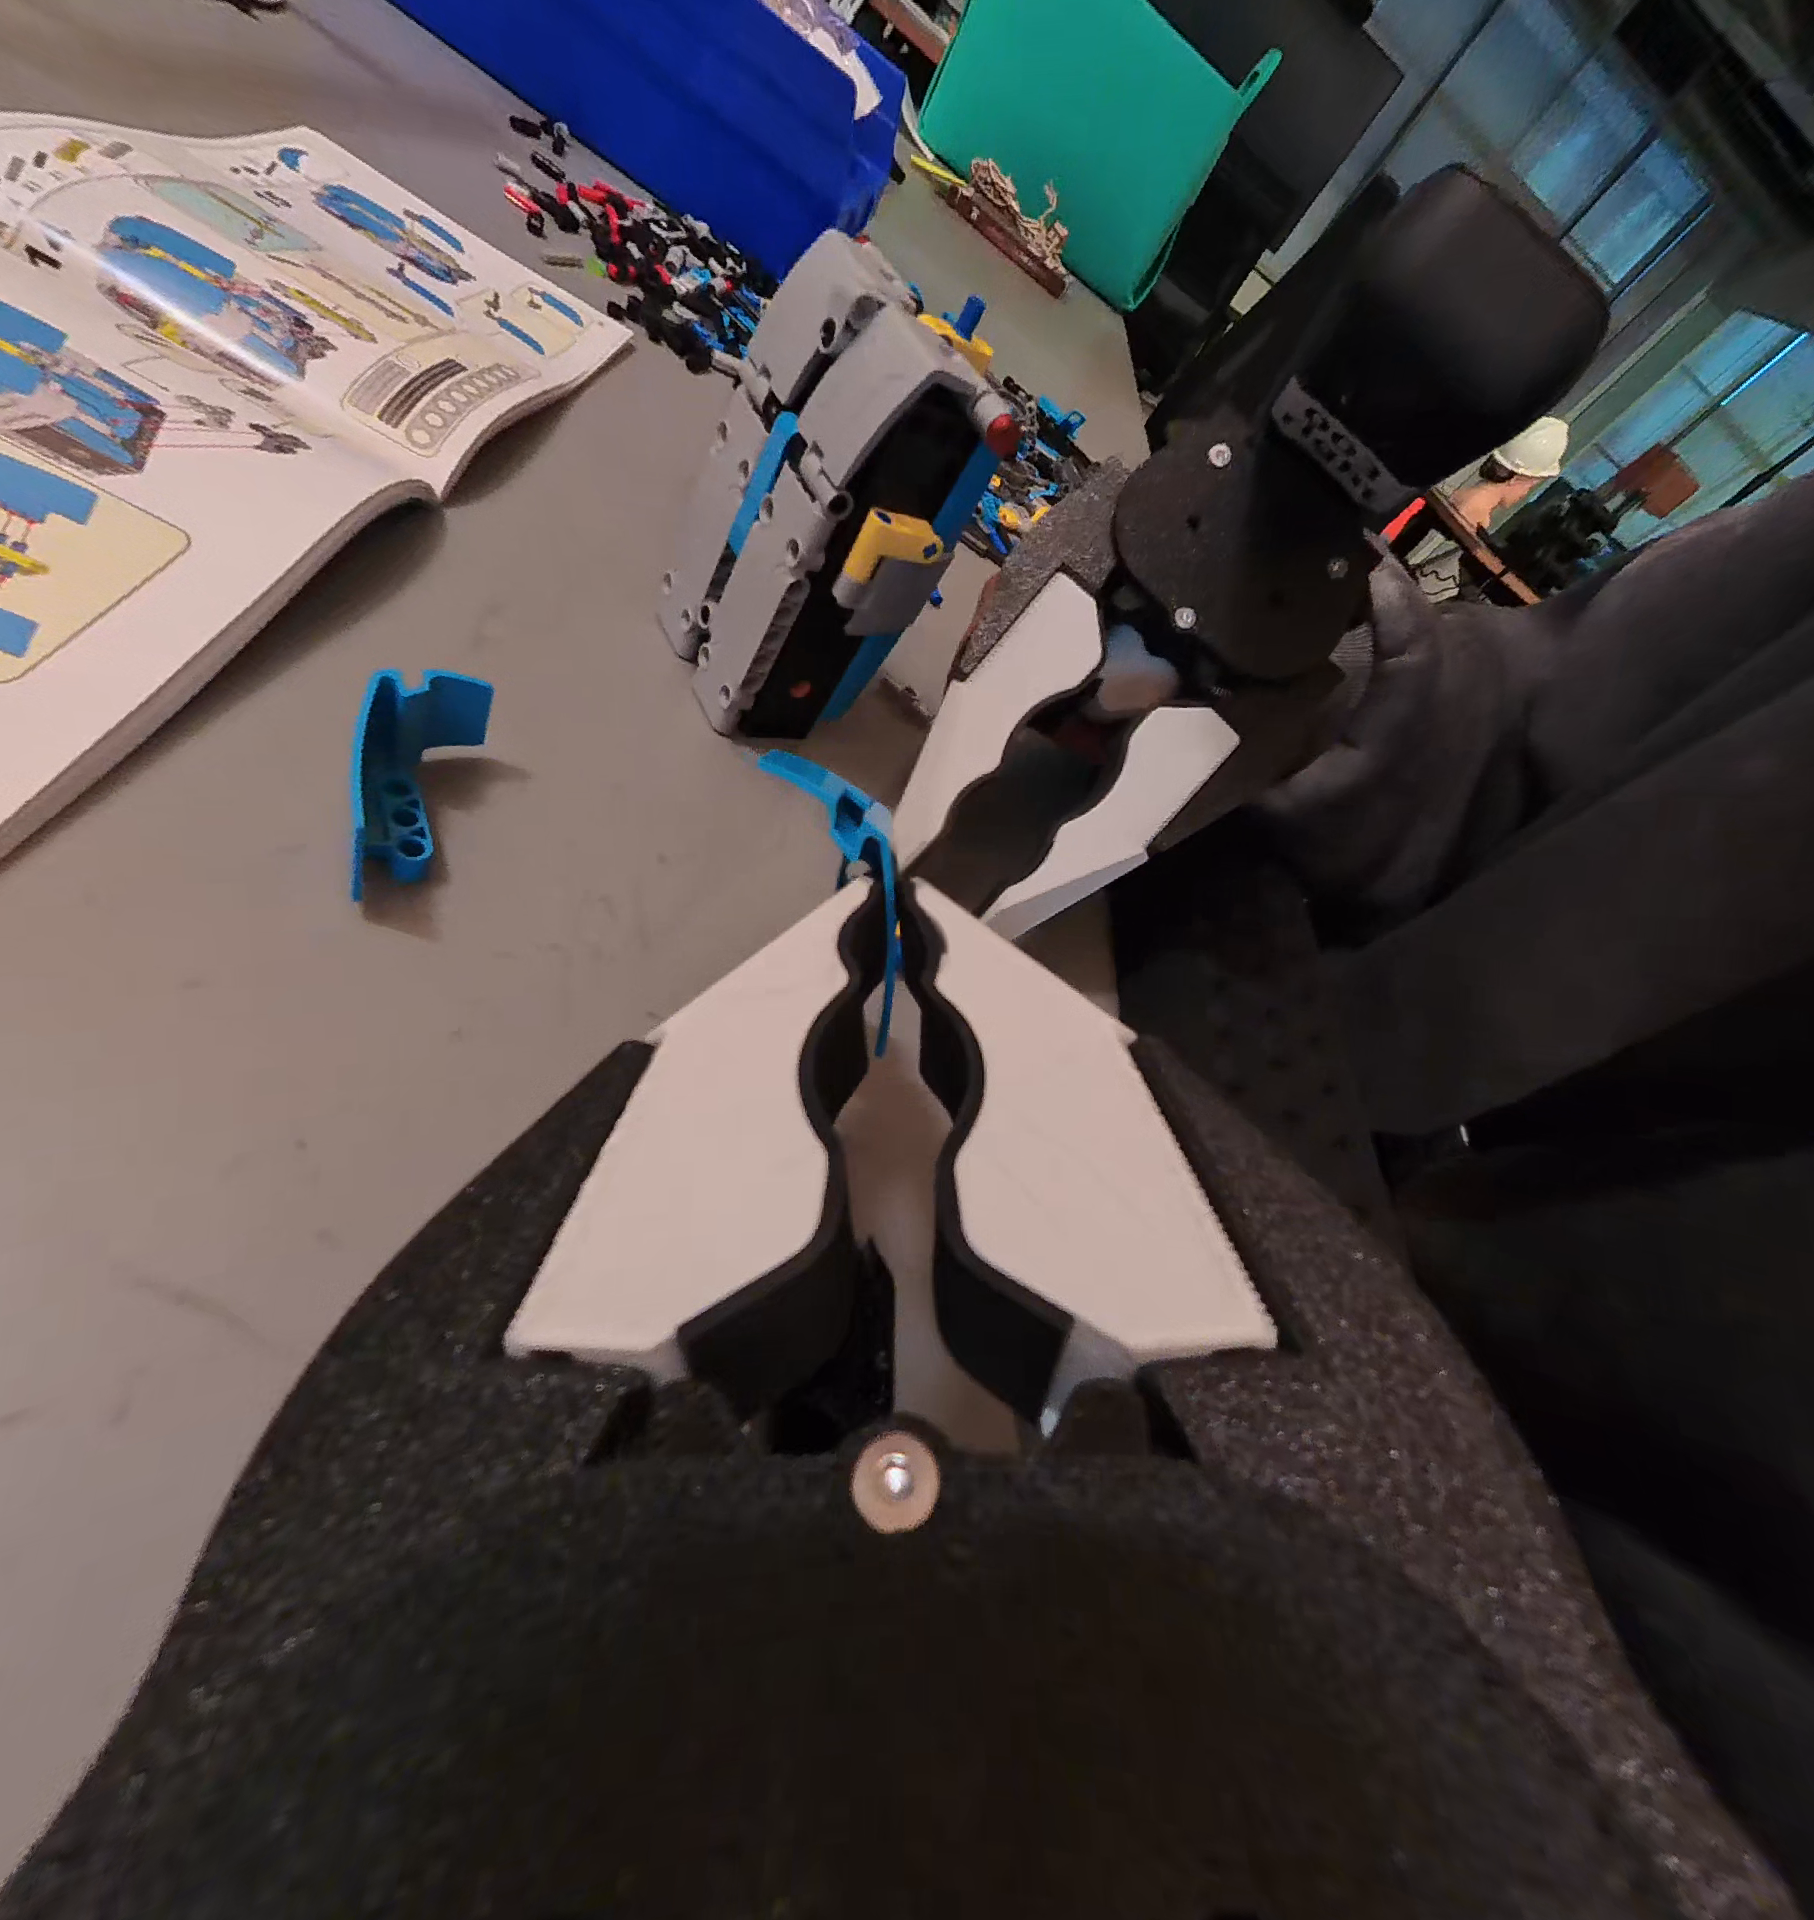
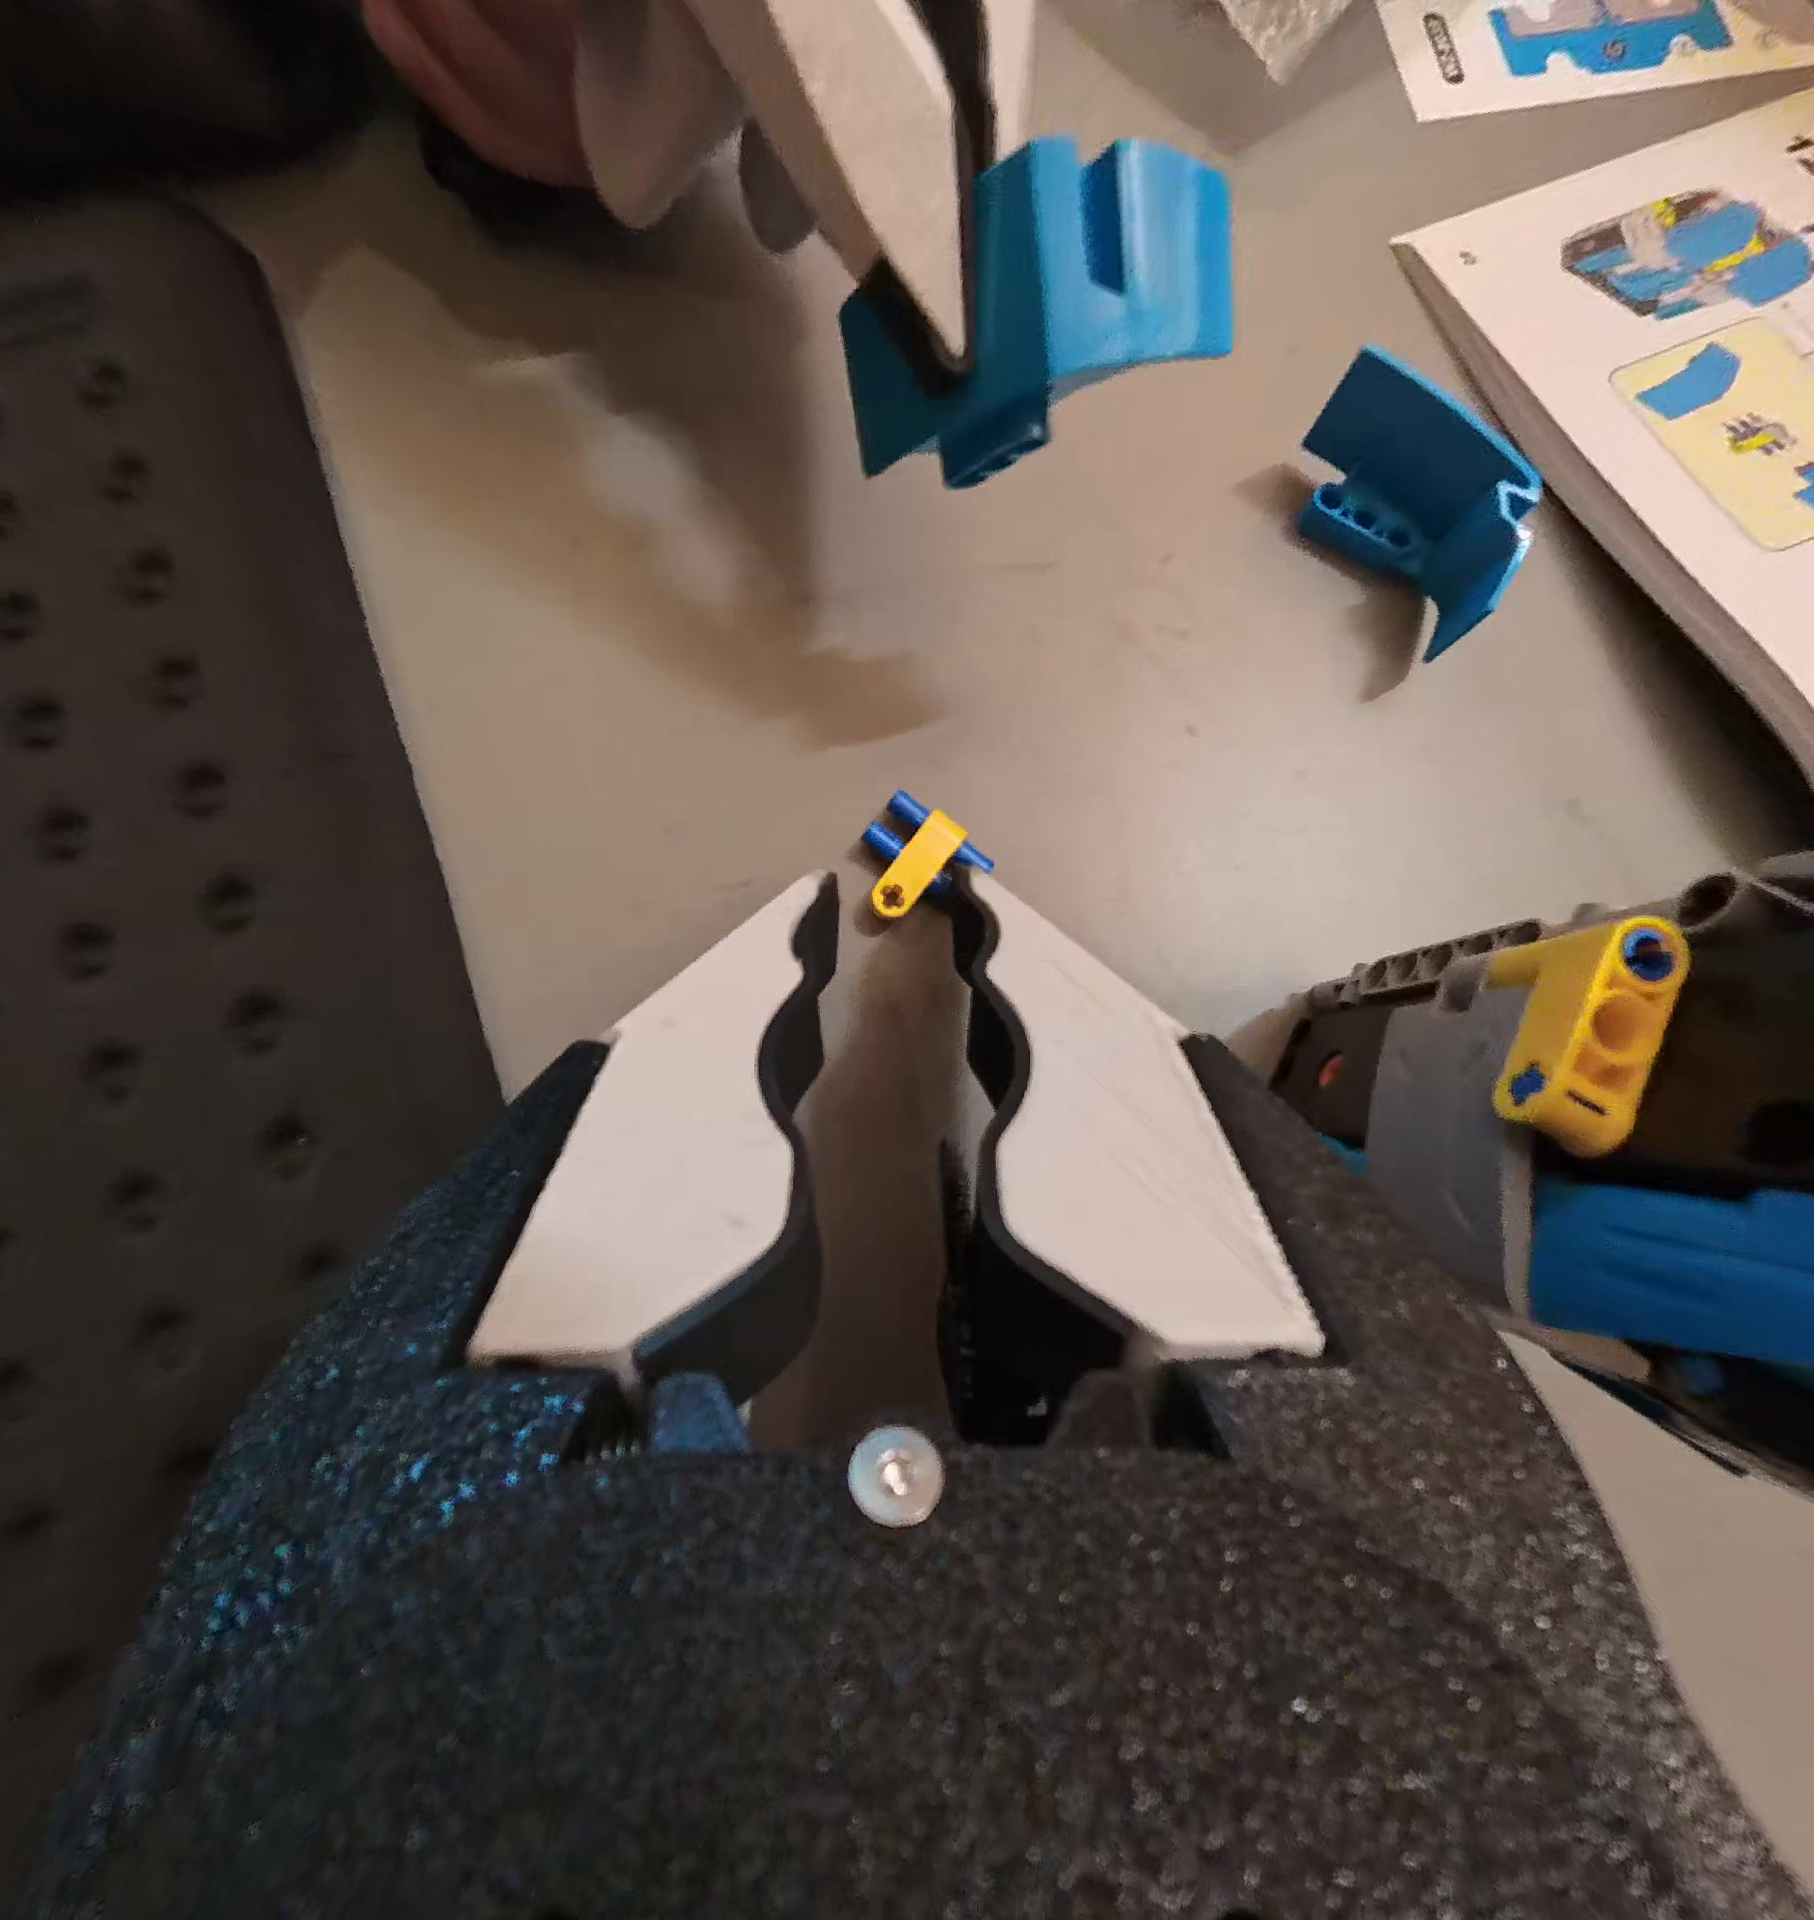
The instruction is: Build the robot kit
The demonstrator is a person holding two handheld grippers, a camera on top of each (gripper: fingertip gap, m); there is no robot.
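**Both grippers holding small building-toy parts above the tabletop**

The left gripper (image 1: 887, 883) has its fingers closed on a blue curved panel (image 2: 1079, 301) — the thin edge is pinched at the tips, the rest sticking out past them, lifted clear of the grey tabletop (image 1: 259, 1143). The right gripper (image 2: 898, 883) holds a small yellow connector with blue pins (image 2: 918, 862) right at its fingertips, the fingers narrowed around it. A second blue curved panel (image 1: 409, 779) lies on the tabletop beside an open instruction booklet (image 1: 207, 364). A grey, blue and black partly built model (image 1: 820, 520) stands near the right gripper — loose small parts (image 1: 643, 249) are scattered behind it.
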